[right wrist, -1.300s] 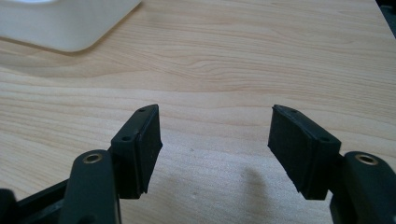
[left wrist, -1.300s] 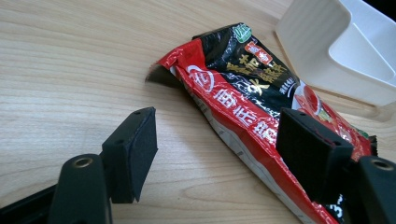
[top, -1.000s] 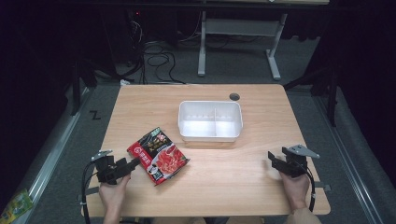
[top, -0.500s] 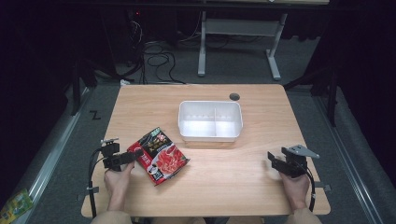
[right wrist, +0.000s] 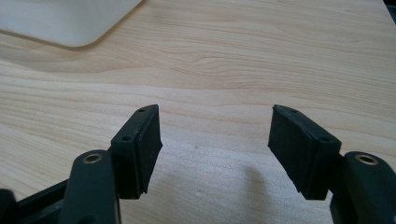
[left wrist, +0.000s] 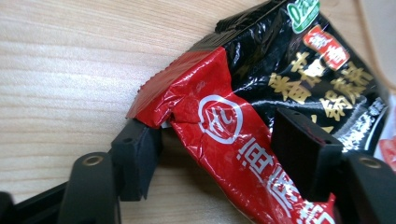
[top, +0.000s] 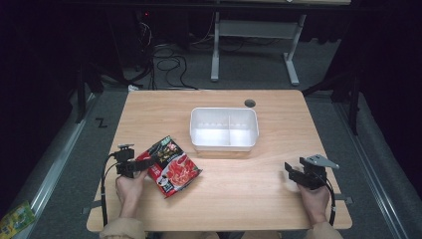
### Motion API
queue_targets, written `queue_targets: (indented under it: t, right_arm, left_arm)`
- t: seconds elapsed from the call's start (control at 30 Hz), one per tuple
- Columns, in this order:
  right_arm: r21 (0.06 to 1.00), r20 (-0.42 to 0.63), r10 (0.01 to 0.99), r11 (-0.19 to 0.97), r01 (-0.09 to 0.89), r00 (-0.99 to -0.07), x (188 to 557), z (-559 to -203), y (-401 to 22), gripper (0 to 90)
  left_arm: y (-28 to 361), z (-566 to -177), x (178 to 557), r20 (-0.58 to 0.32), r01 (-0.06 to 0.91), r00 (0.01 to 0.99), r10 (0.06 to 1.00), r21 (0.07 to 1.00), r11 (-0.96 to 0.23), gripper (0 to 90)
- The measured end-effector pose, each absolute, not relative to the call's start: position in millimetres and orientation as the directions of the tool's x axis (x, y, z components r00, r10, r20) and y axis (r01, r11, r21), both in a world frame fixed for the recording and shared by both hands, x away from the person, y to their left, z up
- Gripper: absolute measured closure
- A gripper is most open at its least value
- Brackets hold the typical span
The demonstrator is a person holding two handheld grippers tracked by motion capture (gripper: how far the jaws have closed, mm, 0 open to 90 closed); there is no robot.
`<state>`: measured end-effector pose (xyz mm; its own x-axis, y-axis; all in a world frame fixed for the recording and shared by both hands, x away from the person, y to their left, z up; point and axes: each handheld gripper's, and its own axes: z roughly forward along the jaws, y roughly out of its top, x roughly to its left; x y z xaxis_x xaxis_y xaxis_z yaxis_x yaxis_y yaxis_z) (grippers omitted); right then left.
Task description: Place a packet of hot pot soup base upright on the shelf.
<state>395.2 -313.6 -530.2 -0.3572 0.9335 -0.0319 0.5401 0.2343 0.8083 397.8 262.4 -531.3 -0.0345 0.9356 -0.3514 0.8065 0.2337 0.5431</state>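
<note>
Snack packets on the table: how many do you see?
1. The red-and-black snack packet lies near the table's front-left, its corner between the left gripper's open jaws. None in the white divided container.

high: overhead, far | gripper views: close, low | shared: table (top: 224, 199)

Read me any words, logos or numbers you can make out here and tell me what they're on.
Snack packet, left gripper view: gold and white Chinese characters, cut off and tilted, not surely readable.
Packet's green round badge: too blurred.
Floor, high view: a mark like "Z".
White tray: no text.
</note>
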Motion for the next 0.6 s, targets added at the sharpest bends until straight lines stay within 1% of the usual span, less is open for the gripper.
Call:
queue_targets:
  t: [0.07, 0.1, 0.13, 0.17, 0.2, 0.23, 0.27, 0.3, 0.33, 0.37, 0.47, 0.6]
  right_arm:
    - [0.808, -0.032, 0.934, 0.234, 0.540, -0.357, 395.2, -530.2, -313.5, 35.1]
    - [0.810, -0.029, 0.934, 0.231, 0.539, -0.357, 395.4, -530.3, -313.9, 35.0]
    - [0.810, -0.029, 0.934, 0.231, 0.539, -0.357, 395.4, -530.3, -313.9, 35.0]
    - [0.810, -0.026, 0.934, 0.228, 0.540, -0.356, 395.5, -530.3, -313.9, 35.0]
    - [0.810, -0.026, 0.934, 0.228, 0.540, -0.356, 395.5, -530.3, -313.9, 35.0]
    - [0.810, -0.029, 0.933, 0.231, 0.539, -0.358, 395.5, -530.3, -314.0, 35.0]
    - [0.808, -0.032, 0.933, 0.235, 0.540, -0.358, 395.5, -530.3, -313.9, 35.0]
    - [0.807, -0.034, 0.934, 0.236, 0.541, -0.357, 395.5, -530.3, -313.6, 35.0]
    - [0.807, -0.034, 0.934, 0.236, 0.541, -0.357, 395.5, -530.3, -313.6, 35.0]
    - [0.807, -0.034, 0.934, 0.236, 0.541, -0.357, 395.5, -530.3, -313.6, 35.0]
    - [0.807, -0.032, 0.934, 0.234, 0.542, -0.356, 395.5, -530.3, -313.7, 35.1]
    - [0.807, -0.031, 0.934, 0.233, 0.543, -0.355, 395.6, -530.3, -313.8, 35.1]
  left_arm:
    - [260.4, -530.8, 399.0, -0.331, 0.809, -0.033, 0.943, 0.545, 0.219, 36.5]
    - [259.9, -530.7, 399.3, -0.322, 0.810, -0.034, 0.946, 0.546, 0.215, 41.5]
    - [259.2, -530.9, 399.7, -0.318, 0.807, -0.033, 0.948, 0.551, 0.213, 41.5]
    - [259.0, -531.0, 400.0, -0.315, 0.807, -0.030, 0.949, 0.552, 0.208, 46.0]
    - [258.5, -531.1, 400.4, -0.314, 0.806, -0.031, 0.949, 0.553, 0.209, 46.0]
    - [258.1, -531.0, 400.9, -0.316, 0.808, -0.026, 0.948, 0.551, 0.207, 50.5]
    - [256.9, -530.9, 401.6, -0.315, 0.809, -0.025, 0.949, 0.551, 0.204, 50.5]
    - [255.6, -530.9, 402.5, -0.317, 0.811, -0.020, 0.948, 0.550, 0.201, 55.7]
    - [254.6, -530.2, 403.5, -0.306, 0.816, -0.020, 0.952, 0.545, 0.193, 55.7]
    - [254.4, -530.1, 404.7, -0.305, 0.817, -0.023, 0.952, 0.542, 0.194, 57.7]
    - [258.0, -530.6, 407.4, -0.344, 0.821, -0.038, 0.938, 0.525, 0.225, 65.7]
    - [263.4, -531.0, 408.0, -0.383, 0.825, -0.045, 0.923, 0.507, 0.251, 72.6]
